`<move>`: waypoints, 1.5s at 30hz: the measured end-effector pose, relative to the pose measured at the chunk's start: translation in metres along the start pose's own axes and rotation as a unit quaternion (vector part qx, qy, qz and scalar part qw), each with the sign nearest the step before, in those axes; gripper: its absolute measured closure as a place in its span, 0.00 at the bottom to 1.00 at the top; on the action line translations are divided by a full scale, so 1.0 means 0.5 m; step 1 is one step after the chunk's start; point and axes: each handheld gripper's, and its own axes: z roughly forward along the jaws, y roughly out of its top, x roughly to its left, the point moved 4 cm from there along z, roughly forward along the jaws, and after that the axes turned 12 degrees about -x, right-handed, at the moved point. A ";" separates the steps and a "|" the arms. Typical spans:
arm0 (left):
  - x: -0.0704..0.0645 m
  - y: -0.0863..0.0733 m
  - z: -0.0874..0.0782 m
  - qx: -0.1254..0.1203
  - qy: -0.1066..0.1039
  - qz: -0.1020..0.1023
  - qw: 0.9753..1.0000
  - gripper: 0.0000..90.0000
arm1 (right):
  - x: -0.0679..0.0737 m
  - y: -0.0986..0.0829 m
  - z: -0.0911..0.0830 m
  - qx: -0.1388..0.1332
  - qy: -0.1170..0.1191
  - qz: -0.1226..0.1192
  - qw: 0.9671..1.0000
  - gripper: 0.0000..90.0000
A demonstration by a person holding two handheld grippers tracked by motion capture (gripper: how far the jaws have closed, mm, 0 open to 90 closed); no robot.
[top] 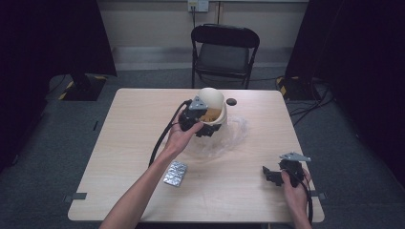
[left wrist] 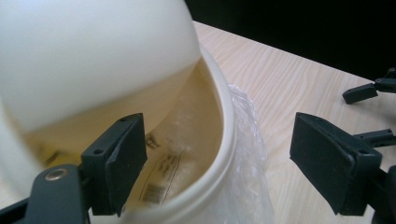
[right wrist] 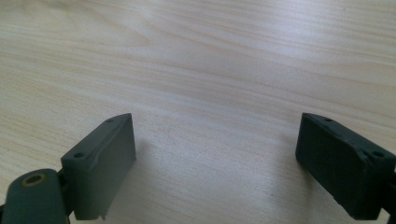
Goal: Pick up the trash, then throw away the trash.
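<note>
Both grippers gape: left gripper [left wrist: 215, 163] straddles the white tub [left wrist: 93, 56] rim (inside label unreadable), right gripper [right wrist: 215, 163] over table [right wrist: 210, 60].

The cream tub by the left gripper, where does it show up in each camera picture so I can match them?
High view: the cream tub sits upper centre, at the left gripper.
Left gripper view: the tub fills the left half, its rim curving between the open jaws.
Right gripper view: bare tabletop between the jaws; no tub there.
Shared landmark: the crinkled clear plastic bag, beside the tub's rim in the left gripper view.
</note>
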 end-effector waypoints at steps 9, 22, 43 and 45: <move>0.009 -0.023 -0.086 -0.022 0.006 -0.019 1.000 0.20 | 0.000 0.000 0.000 0.000 -0.001 0.001 1.000 0.12; 0.001 -0.125 -0.209 -0.004 0.026 -0.036 0.999 0.20 | 0.001 -0.001 -0.001 0.000 -0.002 0.001 1.000 0.13; -0.059 -0.318 -0.293 0.044 0.047 -0.096 0.993 0.22 | 0.001 -0.001 -0.001 0.000 -0.001 0.001 1.000 0.12; -0.066 -0.332 -0.294 0.054 0.046 -0.088 0.994 0.22 | 0.001 -0.001 -0.001 0.000 -0.001 0.001 1.000 0.12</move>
